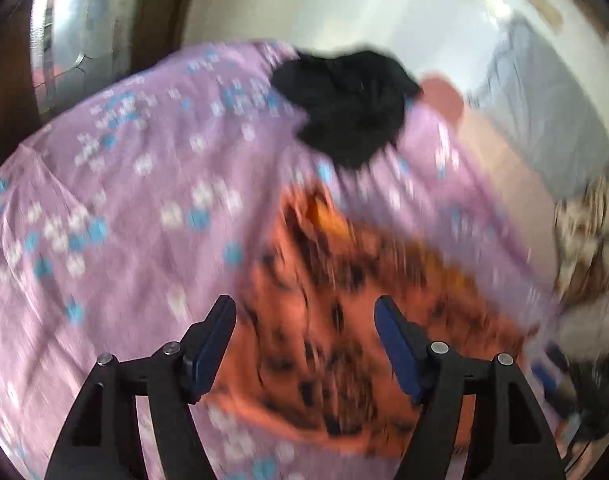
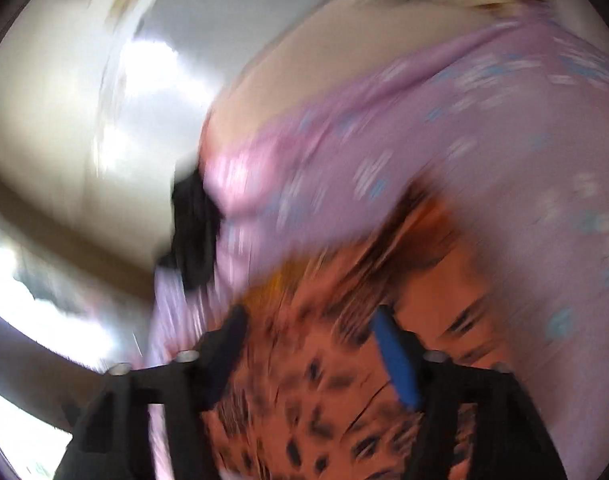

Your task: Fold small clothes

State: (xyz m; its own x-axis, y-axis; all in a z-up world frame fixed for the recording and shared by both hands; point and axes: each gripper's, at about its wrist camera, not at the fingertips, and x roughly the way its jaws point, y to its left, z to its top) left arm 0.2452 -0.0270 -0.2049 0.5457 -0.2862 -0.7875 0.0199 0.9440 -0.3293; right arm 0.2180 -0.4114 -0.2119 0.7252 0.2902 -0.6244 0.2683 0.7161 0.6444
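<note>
The orange garment with dark spots (image 1: 344,320) lies crumpled on the lilac flowered bedsheet (image 1: 124,200), filling the lower centre of the left wrist view. A black garment (image 1: 344,108) sits farther off at about 12 o'clock from it, near the bed's far edge.

The left tongs (image 1: 304,316) stand wide, nothing pressed between the pads; the orange cloth shows in the gap below them. The right tongs (image 2: 310,332) are parted moderately over the same garment (image 2: 304,400), and no cloth seems pinched, though blur makes contact hard to rule out.

Both views are smeared, which suggests fast motion, and that is the main hazard. A grab made in haste could catch one layer instead of a hem, or bite the bedsheet together with the garment and drag it up. The garment is bunched, with its edges hidden, so any fold begun now would probably come out crooked. The black garment near the bed edge could be swept off.
</note>
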